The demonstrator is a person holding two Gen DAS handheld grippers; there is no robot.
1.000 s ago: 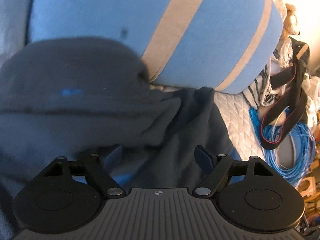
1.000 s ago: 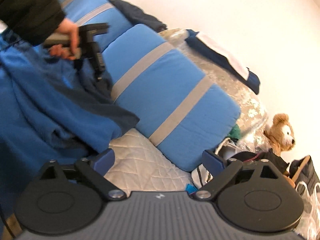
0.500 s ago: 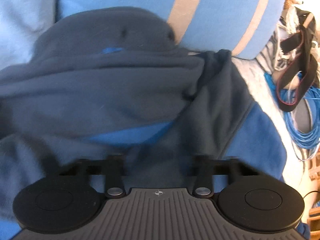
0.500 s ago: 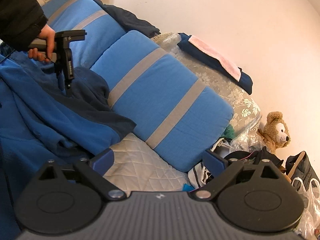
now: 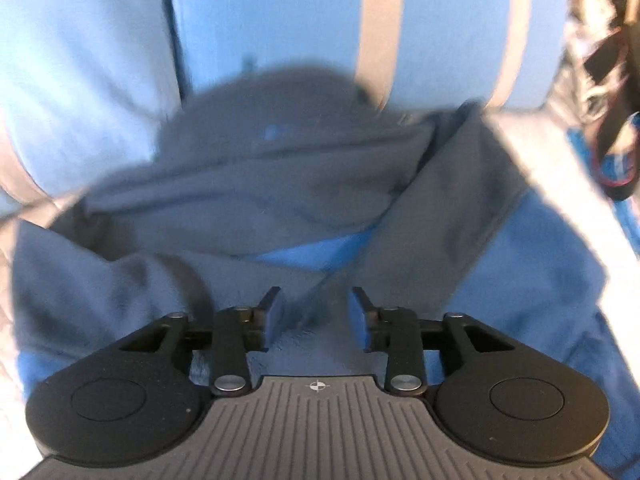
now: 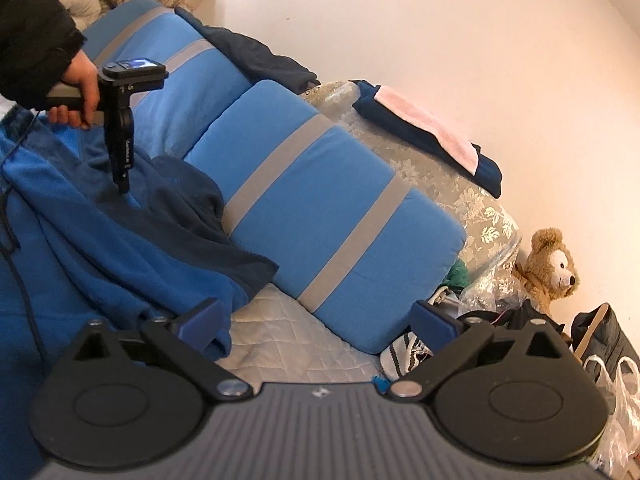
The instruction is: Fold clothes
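— Jacket [image 5: 256, 184], where is it lying?
— Spread over the quilted bed cover [image 6: 296, 340], its dark navy hood end bunched against the blue cushion [image 6: 320, 216] with grey stripes. The brighter blue body runs down toward the right gripper [image 6: 316, 320].
— And the left gripper [image 5: 316, 316]?
— Its jaws stand a narrow way apart over the fleece, with a fold of cloth lying in the gap; the pads are not pressed on it. Half a second ago they were a bit wider and smeared by motion; a second ago they were spread wide. The cushion now sits higher in the left wrist view, and more of the jacket shows.
— From the other side?
— The left hand [image 6: 78, 96] has risen a little, and the tips point down onto the dark cloth.
— The right one?
— Wide, holding nothing, hanging where it was, above the bed cover. A teddy bear [image 6: 554, 268] sits by the wall.
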